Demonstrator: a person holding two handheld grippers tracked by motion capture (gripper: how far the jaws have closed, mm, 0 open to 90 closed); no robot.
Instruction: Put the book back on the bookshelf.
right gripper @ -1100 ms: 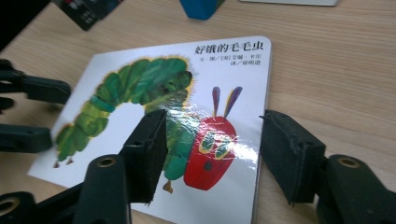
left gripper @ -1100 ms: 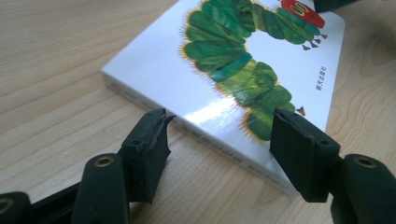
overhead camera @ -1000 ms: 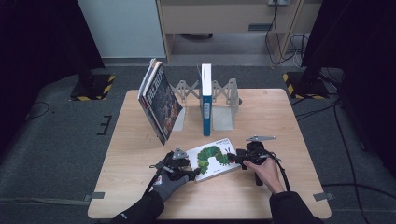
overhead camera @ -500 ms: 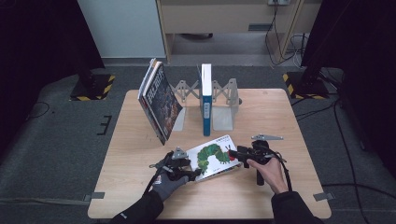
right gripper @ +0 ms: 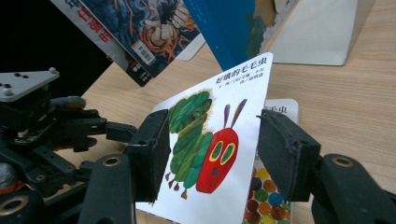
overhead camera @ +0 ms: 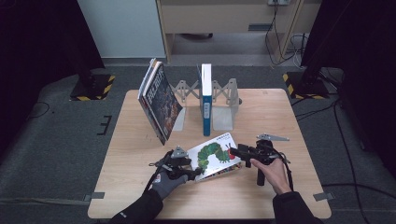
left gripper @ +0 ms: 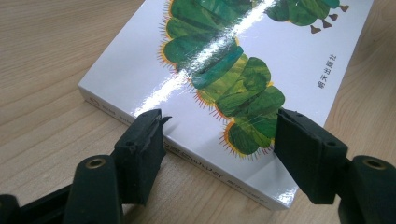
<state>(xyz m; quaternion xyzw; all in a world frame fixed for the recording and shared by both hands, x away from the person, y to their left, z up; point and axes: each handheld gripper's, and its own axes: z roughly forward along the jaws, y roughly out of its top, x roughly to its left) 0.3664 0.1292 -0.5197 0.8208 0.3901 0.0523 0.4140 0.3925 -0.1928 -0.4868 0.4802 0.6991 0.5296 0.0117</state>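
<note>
Dark floor and cables ring the pale wooden worktop, where a metal book rack at the far side holds a blue book, and a dark-covered book leans beside it. Near me lies the caterpillar book, its front cover lifted off the pages. My left tool stands half open at the book's near corner, one jaw beside the spine edge, one over the cover, neither pressing. My right tool has its jaws spread to either side of the raised cover; I cannot tell whether the pads grip it. I judge the risk is the cover slipping free and flopping shut, since the board is glossy and thin. If my left tool fails to pin the block, the whole book could slide or tip sideways as I raise it.
</note>
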